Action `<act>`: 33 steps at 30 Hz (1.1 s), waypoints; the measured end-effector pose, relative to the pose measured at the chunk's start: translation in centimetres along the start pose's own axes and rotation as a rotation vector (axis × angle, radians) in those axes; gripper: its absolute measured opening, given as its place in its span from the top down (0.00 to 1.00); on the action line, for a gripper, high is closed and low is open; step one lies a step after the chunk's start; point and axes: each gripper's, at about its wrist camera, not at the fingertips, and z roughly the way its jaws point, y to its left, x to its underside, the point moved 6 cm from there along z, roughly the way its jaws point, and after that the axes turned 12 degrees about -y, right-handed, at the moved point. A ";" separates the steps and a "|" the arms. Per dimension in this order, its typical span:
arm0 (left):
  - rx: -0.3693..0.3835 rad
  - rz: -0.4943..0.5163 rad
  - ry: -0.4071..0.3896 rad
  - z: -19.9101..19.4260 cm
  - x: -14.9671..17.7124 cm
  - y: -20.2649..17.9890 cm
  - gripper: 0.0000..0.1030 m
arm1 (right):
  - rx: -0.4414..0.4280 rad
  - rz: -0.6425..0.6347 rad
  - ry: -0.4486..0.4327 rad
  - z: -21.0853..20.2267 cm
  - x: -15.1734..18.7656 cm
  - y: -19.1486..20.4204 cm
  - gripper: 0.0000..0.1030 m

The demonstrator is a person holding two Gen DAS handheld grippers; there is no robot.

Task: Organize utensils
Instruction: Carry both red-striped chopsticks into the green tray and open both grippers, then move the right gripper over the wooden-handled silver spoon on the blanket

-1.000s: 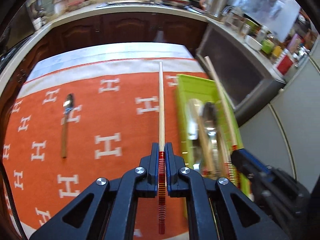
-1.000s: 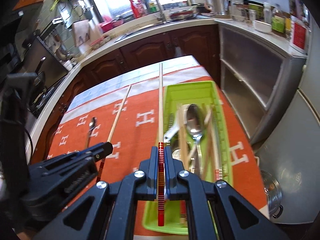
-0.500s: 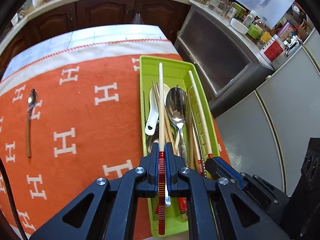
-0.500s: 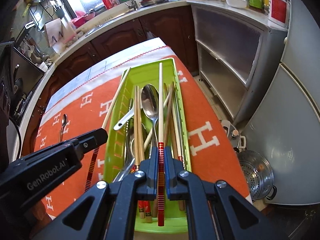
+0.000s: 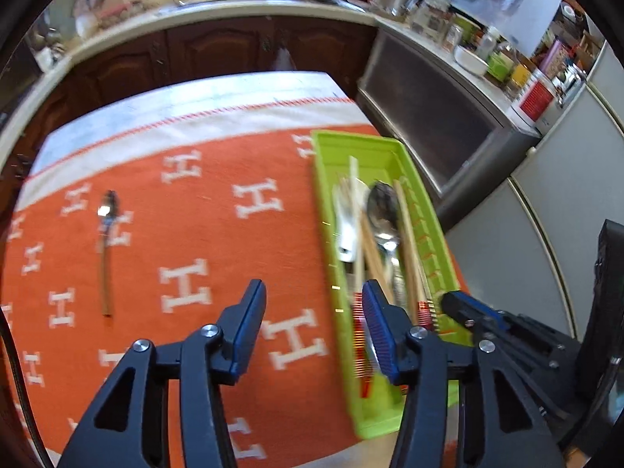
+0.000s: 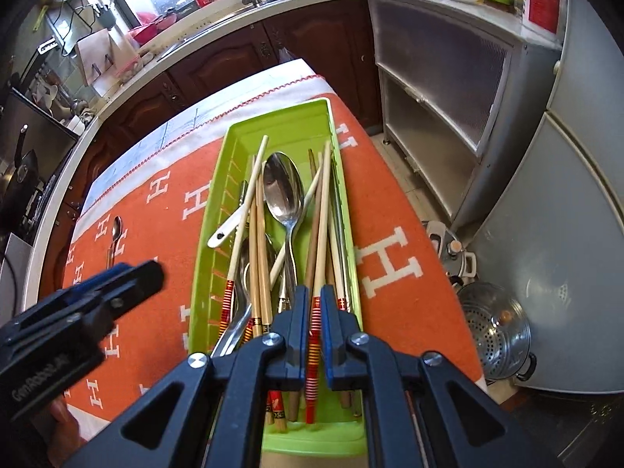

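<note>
A green utensil tray lies on the orange cloth and holds chopsticks, spoons and a white spoon. My left gripper is open and empty, just left of the tray's near end. The chopstick it held lies in the tray. My right gripper sits low over the tray's near end with its jaws slightly parted around a red-striped chopstick, which lies down among the utensils. A small spoon lies alone on the cloth to the left.
The orange cloth with white H marks covers the table. A grey cabinet and a fridge stand to the right. A metal steamer pot sits on the floor. Dark cabinets and a cluttered counter run behind.
My left gripper opened, dropped its chopstick into the tray and drew back left. My right gripper lowered its chopstick into the tray and its jaws loosened.
</note>
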 end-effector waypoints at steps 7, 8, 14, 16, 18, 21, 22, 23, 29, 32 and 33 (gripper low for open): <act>-0.085 -0.034 -0.039 -2.3 0.1 4.5 0.51 | -0.056 -0.032 -0.037 -1.2 -0.7 3.3 0.94; -0.097 -0.038 -0.045 -2.6 0.1 5.1 0.51 | -0.062 -0.036 -0.038 -1.3 -0.8 3.6 0.94; -0.204 -0.061 -0.114 -5.0 0.0 9.3 0.43 | -0.114 -0.091 -0.031 -1.4 -0.8 7.1 0.94; -0.242 -0.071 -0.134 -5.7 -0.2 10.9 0.43 | -0.138 -0.123 -0.021 -1.3 -0.7 8.9 0.94; -0.283 -0.084 -0.153 -6.4 -0.2 12.6 0.42 | -0.159 -0.144 -0.007 -1.1 -0.5 10.4 0.94; -0.332 -0.099 -0.178 -7.3 -0.2 15.0 0.34 | -0.197 -0.168 0.011 -0.9 -0.5 12.7 0.94; -0.349 -0.102 -0.188 -7.6 -0.1 15.8 0.33 | -0.208 -0.179 0.016 -0.7 -0.5 13.7 0.94; -0.367 -0.105 -0.198 -7.9 -0.1 16.5 0.32 | -0.219 -0.194 0.019 -0.6 -0.5 14.6 0.94; -0.458 -0.129 -0.220 -8.9 0.3 21.2 0.30 | -0.270 -0.261 0.051 0.9 -0.3 19.6 0.94; -0.490 -0.149 -0.221 -9.2 0.5 23.4 0.30 | -0.293 -0.281 0.062 1.8 -0.2 21.6 0.94; -0.503 -0.155 -0.221 -9.2 0.6 24.1 0.30 | -0.298 -0.286 0.065 2.2 -0.1 22.4 0.94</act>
